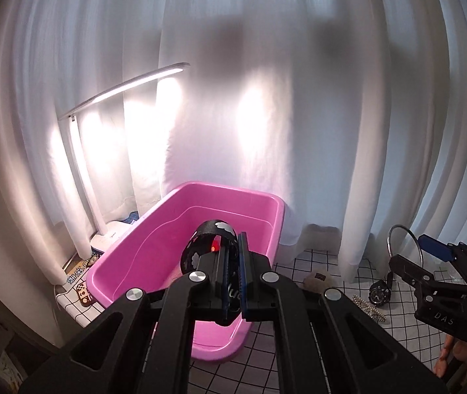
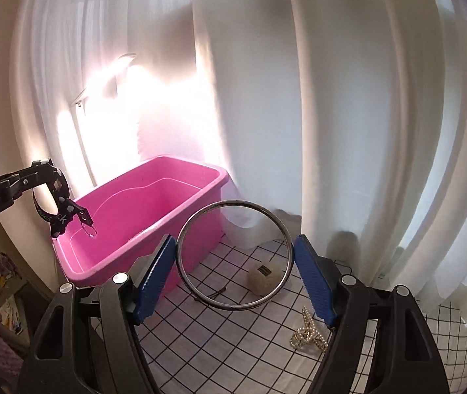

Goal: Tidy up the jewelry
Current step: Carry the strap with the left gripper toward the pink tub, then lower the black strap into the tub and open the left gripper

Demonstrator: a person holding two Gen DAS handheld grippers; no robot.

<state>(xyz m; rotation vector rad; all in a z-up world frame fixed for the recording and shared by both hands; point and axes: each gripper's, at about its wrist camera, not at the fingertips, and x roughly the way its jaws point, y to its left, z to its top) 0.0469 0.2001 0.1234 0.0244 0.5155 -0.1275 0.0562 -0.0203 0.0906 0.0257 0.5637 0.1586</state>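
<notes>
The black band [image 1: 207, 243] with white cloud shapes is pinched in your left gripper [image 1: 231, 282], whose pads are shut tight on it, and it hangs over the near end of the pink tub [image 1: 276, 226], its loop standing upright and its free end dangling toward the tub's bare floor. So the left load lies straight above its target: the drop only needs the pads to part. The metal ring [image 2: 233, 256] sits upright between the wide-set pads of your right gripper [image 2: 235, 282], which press on its two sides; the tub lies ahead and to the left of it, near the back edge of the checked surface [image 2: 233, 338]. A pearl strand [image 2: 309, 331] and a watch [image 1: 379, 294] wait on the surface toward its right side.
</notes>
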